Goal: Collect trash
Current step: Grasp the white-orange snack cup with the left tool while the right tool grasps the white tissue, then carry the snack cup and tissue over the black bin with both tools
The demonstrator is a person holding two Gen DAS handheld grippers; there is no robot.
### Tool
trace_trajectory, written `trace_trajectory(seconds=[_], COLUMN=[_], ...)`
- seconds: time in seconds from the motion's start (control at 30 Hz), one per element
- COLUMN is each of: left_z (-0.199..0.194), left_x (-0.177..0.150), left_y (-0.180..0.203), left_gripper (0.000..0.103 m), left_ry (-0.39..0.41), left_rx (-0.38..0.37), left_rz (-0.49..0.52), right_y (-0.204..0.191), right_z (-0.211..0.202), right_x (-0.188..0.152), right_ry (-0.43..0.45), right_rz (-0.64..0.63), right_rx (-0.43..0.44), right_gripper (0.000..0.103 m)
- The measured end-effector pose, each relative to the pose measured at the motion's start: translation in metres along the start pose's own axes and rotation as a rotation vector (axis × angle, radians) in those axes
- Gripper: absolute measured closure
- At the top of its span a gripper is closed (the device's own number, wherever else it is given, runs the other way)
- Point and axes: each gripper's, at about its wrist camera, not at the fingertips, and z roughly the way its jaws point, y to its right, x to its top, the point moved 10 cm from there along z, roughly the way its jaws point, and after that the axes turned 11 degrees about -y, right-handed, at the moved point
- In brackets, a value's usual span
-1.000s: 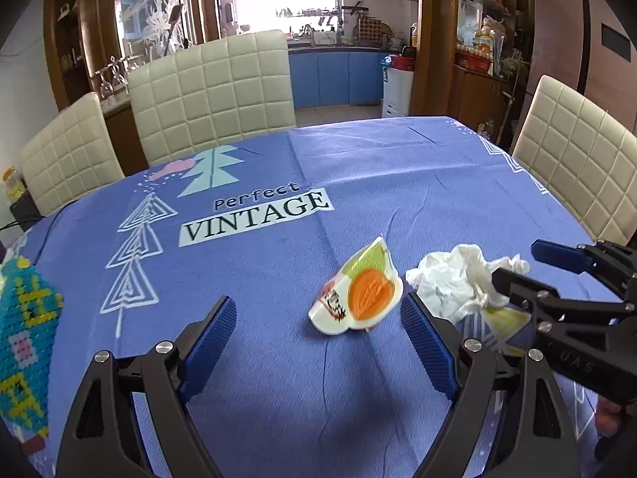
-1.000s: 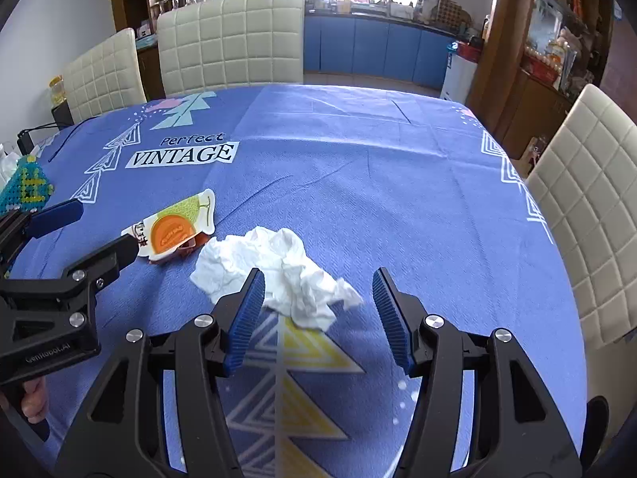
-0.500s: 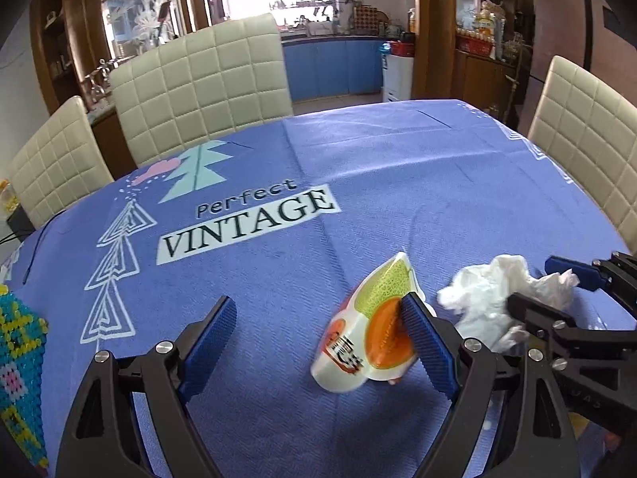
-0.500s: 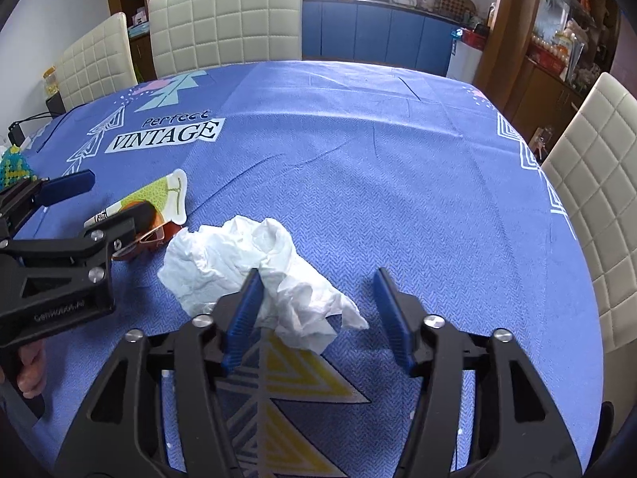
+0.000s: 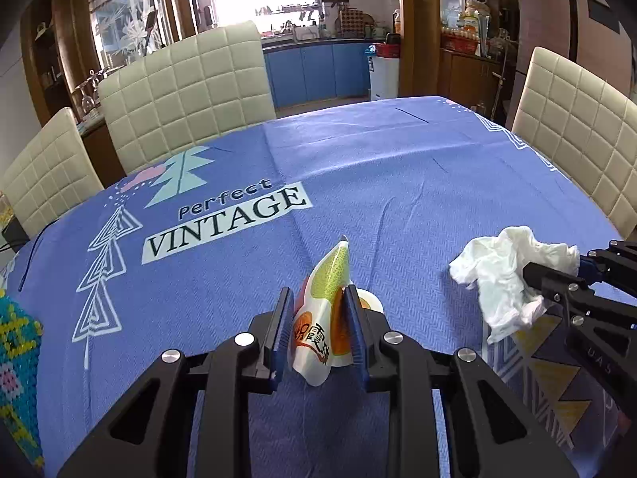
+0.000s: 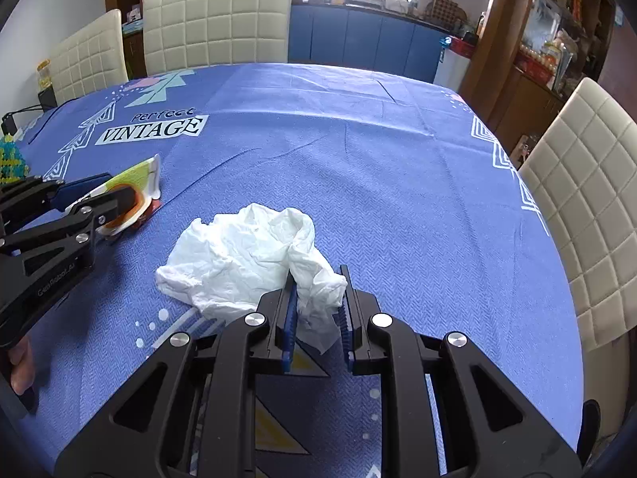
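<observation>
L gripper fingers clamped on the snack wrapper, its long axis pointing fwd, away from the fingers. R gripper fingers pinch the near corner of the crumpled tissue, rest lying fwd-left on the surface. Each gripper nearest its own piece.

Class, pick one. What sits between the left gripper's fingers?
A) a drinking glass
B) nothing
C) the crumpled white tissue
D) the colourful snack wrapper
D: the left gripper has its blue pads pressed on both sides of the snack wrapper; the tissue is at the right gripper.
</observation>
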Motion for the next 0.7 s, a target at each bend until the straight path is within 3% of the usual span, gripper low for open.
trace_trajectory(seconds=[0.7], left_z=[-0.067], left_x=[-0.045], left_y=[0.012], left_gripper=[0.080], left_ry=[0.018], left_rx=[-0.013], left_rz=[-0.005], right_y=[-0.002], right_z=[-0.056], right_x=[-0.032], right_ry=[0.027], right_rz=[-0.023], right_rx=[-0.010], right_gripper=[0.083])
